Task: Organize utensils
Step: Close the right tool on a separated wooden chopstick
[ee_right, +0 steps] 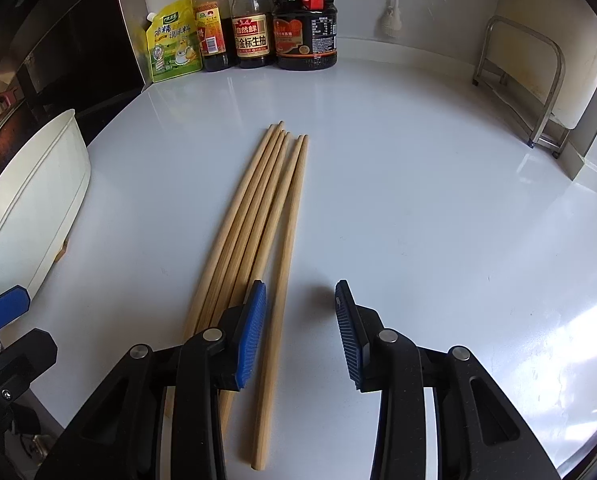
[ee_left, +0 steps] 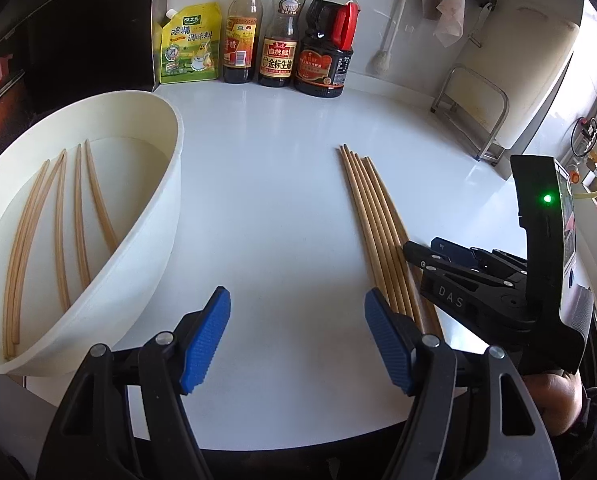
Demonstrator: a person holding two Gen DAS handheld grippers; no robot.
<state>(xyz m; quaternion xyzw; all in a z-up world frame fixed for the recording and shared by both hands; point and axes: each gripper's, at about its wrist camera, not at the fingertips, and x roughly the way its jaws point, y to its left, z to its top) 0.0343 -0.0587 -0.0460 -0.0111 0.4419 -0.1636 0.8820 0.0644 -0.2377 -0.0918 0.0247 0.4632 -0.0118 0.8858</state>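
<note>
Where bundled, chopsticks (ee_right: pixel 258 216) lengthwise, narrow tips seemingly toward bottles (ee_right: pixel 250 20).

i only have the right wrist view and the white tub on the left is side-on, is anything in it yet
observer: yes, the white tub has several chopsticks lying on its bottom, fanned apart.
operator: ok and is the left gripper carrying one, i only see one blue pad at my edge
observer: no, the left gripper is open, with only the counter showing between its pads.
</note>
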